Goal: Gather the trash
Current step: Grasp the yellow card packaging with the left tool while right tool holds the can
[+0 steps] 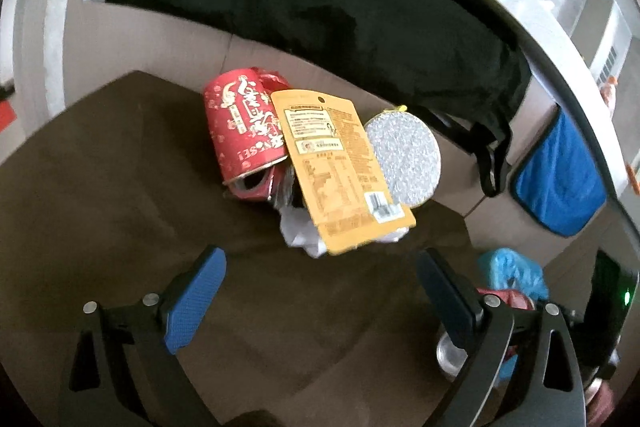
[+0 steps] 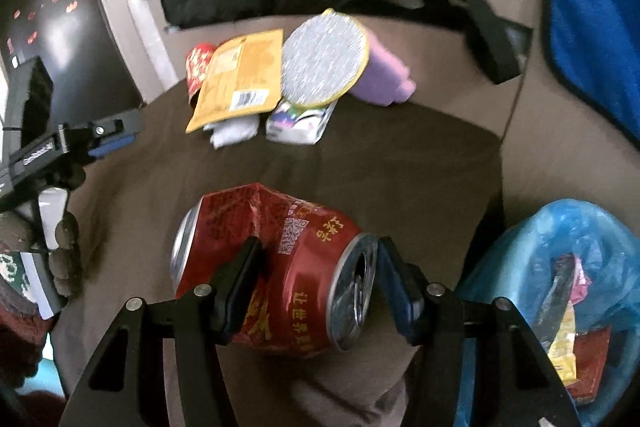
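- The right tool (image 2: 318,277) is clamping a dented red can (image 2: 276,267): the can is lying sideways between its fingers, with the opened top against the right finger and the left finger pressing into the dented side.
- The left tool (image 1: 320,291) is standing with its fingers wide apart and nothing between them, above the brown tabletop (image 1: 100,187).
- Ahead of the left tool, a pile of trash is lying on the tabletop: a red paper cup (image 1: 240,127) on its side, an orange snack packet (image 1: 344,171) leaning over it, a round silver lid (image 1: 404,159) to the right, and crumpled white paper (image 1: 300,231) underneath.
- To the right of the right tool, a blue plastic bag (image 2: 568,267) is standing open, and it is holding wrappers in yellow and red.
- The can is showing gold writing, a small square code and a silver top with the tab opening.
- Beyond the right tool, a small white carton (image 2: 298,125) is lying under the silver lid.
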The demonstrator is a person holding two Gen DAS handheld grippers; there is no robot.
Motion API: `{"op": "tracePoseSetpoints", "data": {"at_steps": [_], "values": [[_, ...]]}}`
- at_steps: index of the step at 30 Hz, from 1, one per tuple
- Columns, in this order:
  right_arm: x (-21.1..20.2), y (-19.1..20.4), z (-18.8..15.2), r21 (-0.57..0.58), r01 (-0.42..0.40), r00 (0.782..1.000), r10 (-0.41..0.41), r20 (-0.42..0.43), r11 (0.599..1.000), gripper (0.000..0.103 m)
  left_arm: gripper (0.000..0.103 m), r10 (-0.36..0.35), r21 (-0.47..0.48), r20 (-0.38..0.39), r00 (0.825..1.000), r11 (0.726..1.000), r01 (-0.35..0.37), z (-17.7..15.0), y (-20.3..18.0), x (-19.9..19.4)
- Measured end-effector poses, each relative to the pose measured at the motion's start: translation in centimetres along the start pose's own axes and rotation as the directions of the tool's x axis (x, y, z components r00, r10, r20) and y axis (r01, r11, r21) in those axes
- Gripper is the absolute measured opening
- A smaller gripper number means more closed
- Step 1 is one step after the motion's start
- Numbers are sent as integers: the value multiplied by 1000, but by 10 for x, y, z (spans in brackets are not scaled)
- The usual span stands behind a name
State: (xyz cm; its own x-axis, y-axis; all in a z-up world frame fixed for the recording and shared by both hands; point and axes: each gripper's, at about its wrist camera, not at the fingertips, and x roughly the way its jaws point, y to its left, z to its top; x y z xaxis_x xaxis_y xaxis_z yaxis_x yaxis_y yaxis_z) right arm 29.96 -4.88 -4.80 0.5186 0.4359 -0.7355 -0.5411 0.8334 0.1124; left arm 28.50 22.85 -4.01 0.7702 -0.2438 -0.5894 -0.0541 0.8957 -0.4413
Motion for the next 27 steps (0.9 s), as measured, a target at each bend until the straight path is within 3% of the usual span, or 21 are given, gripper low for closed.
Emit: {"op": "tracePoseSetpoints", "data": {"at_steps": [3,7,11,12,13,17,20,23,25,27], "values": [[0,-5,-1,20,-9,1000,8,18,1000,54,95,-8,-70,-14,1000,998,7,16,3,18],[0,-6,-6,35,-21,999,20,42,999,54,85,-80,-157,-47,996,985,71,35,3,45],[2,-10,-14,57,-53,998,50,44,997,54,79,-71,-155,-94,993,986,56,46,-5,71],[3,-11,-16,61,-57,998,54,42,997,54,68,-76,-160,-99,992,985,60,48,-7,73],[3,-13,-18,64,-60,997,58,41,996,54,63,-85,-160,-94,992,985,69,50,-11,72],[4,-20,-25,83,-80,996,77,43,993,54,62,-105,-104,-48,993,990,99,61,-33,65],[7,-25,-27,103,-98,995,94,44,990,54,52,-105,-78,-61,993,992,100,69,-47,74],[7,-25,-30,104,-98,994,93,51,990,54,39,-85,-89,-72,994,993,79,78,-51,91],[5,-24,-32,93,-90,995,85,55,992,54,11,-47,-82,-77,996,996,41,82,-52,99],[4,-24,-34,87,-85,995,80,55,993,54,6,-11,-58,-80,997,998,6,82,-54,101]]}}
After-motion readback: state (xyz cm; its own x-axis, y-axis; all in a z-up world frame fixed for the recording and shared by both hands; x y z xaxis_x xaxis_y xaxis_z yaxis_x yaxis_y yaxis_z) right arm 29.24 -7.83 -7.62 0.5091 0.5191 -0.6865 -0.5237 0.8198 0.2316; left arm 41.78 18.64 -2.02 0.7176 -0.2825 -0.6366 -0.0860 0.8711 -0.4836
